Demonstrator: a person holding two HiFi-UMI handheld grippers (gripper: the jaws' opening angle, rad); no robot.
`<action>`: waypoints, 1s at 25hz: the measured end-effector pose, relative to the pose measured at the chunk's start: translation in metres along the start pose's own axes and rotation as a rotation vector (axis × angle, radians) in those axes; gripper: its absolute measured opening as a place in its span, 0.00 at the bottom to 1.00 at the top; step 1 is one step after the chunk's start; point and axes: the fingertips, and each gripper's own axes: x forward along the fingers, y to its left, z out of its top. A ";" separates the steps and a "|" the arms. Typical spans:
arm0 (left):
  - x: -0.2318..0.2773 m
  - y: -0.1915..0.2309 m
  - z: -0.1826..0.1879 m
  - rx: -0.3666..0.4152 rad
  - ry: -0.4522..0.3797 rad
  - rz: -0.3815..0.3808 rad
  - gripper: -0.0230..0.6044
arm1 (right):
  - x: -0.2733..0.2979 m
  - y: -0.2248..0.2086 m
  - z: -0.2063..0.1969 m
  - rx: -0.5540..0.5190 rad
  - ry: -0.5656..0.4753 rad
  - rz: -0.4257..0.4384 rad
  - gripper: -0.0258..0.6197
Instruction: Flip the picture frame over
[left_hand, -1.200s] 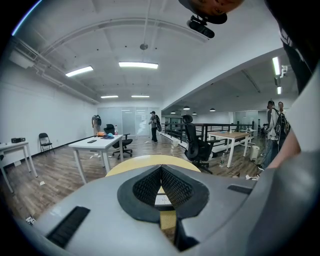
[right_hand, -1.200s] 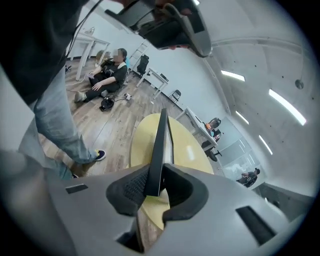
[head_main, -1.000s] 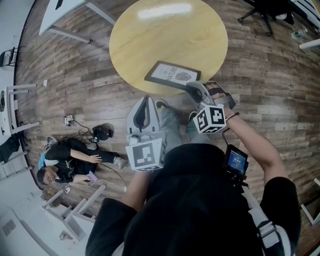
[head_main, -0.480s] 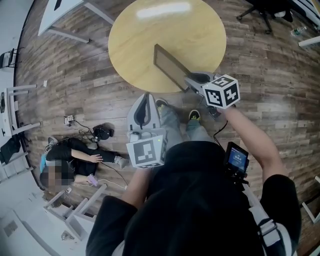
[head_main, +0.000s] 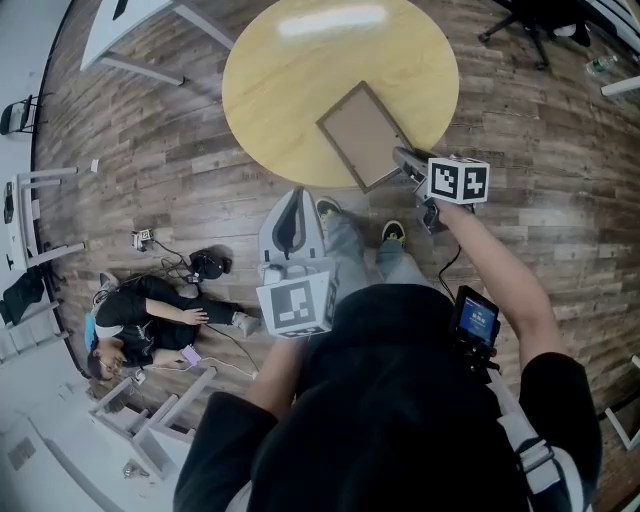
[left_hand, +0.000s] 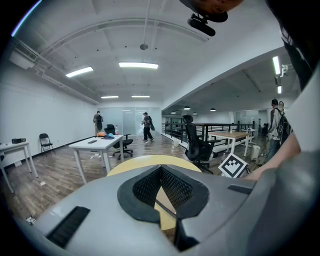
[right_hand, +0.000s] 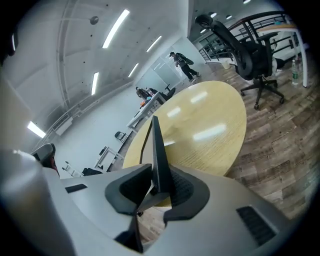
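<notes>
The picture frame is at the near side of the round yellow table, plain brown backing upward and its printed face out of sight. Its near right corner reaches the table's rim, where the right tongs hold it. In the right gripper view the frame's dark edge stands between the pads, which rest against it though the jaws have just been opening. The left tongs hang over the wooden floor just short of the rim, tips together on nothing. Each cube shows black-and-white square markers; print on the small blue screen is too small to read. Beyond the frame is open tabletop; an office chair stands well off.
</notes>
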 end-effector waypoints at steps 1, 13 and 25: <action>0.000 0.000 0.000 -0.004 0.004 0.004 0.07 | 0.001 -0.003 -0.001 -0.003 -0.001 -0.011 0.18; 0.004 0.002 0.003 -0.022 0.018 0.011 0.07 | 0.011 -0.019 -0.001 -0.020 0.008 -0.086 0.24; 0.004 0.009 -0.003 -0.002 0.010 -0.006 0.07 | 0.019 -0.036 -0.003 -0.162 0.008 -0.203 0.32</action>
